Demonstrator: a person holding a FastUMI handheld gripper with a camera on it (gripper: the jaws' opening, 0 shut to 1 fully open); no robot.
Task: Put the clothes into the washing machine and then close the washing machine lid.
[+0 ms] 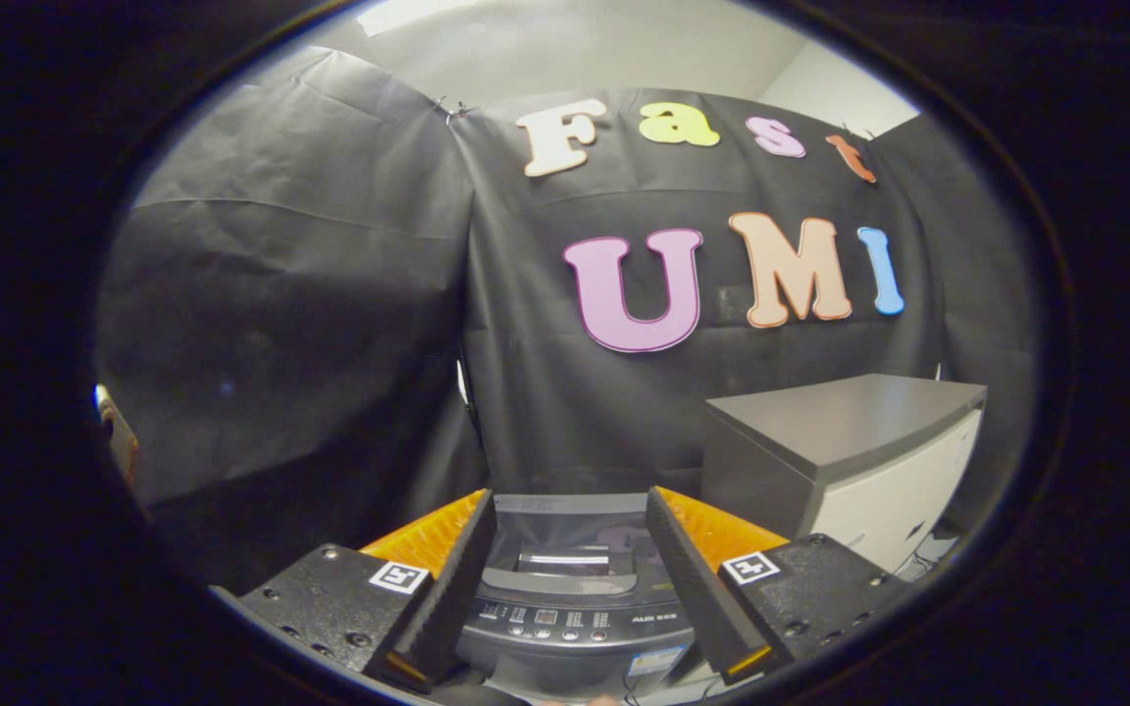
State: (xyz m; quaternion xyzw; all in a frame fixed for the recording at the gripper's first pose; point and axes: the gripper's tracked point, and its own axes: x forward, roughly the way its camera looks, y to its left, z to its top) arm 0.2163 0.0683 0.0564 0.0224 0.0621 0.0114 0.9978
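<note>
Gripper: the gripper (570, 515) is held up above the washing machine, looking across it toward the booth's black wall.
Jaws: released, the two fingers (452, 588) spread wide with nothing between them but open air and the machine below.
Washing machine: the washing machine (575, 628) sits low between the fingers and just beyond them, seen from its front side.
Lid: the lid (570, 549) looks shut and flat on top of the machine, dark and glossy, with a pale reflection on it; I cannot tell what lies under it.
Control panel: a curved control panel (565, 618) with small buttons and a little display runs along the near edge of the machine, between the two fingers.
Cabinet: a grey-topped cabinet (840, 431) with a pale front stands just beside the machine, on its right, close to the wall.
Wall: black cloth (330, 294) hangs behind everything, creased and pinned at the top.
Clothes: from here I cannot pick out any.
</note>
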